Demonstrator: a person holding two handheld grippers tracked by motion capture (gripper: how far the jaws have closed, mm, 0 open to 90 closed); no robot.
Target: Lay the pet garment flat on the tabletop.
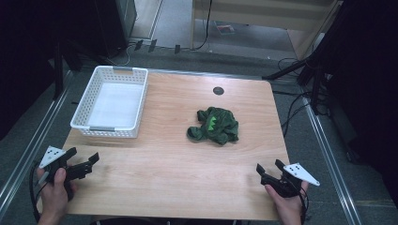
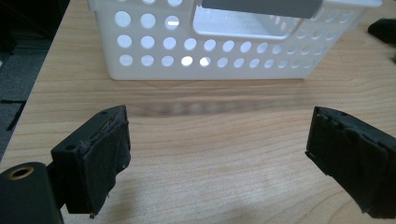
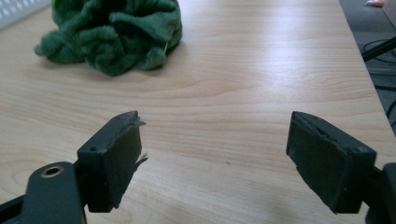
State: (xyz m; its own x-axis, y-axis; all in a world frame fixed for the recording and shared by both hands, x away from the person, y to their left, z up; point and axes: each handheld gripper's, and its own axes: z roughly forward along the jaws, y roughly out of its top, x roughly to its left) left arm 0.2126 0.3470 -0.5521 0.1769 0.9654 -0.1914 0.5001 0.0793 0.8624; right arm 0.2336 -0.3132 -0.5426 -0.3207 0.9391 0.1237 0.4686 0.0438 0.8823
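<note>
Left gripper (image 1: pixel 85 160) wide open, empty, right gripper (image 1: pixel 268 168) likewise, seemingly above table (image 1: pixel 178 164).

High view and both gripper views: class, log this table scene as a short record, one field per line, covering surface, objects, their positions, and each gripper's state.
Surface: light wooden table
Container: white perforated plastic basket, far left, empty
Cloth: crumpled dark green towel, right of centre, apart from the basket
Left gripper: open, holding nothing, near left edge, facing the basket
Right gripper: open, holding nothing, near right edge, facing the towel
</note>
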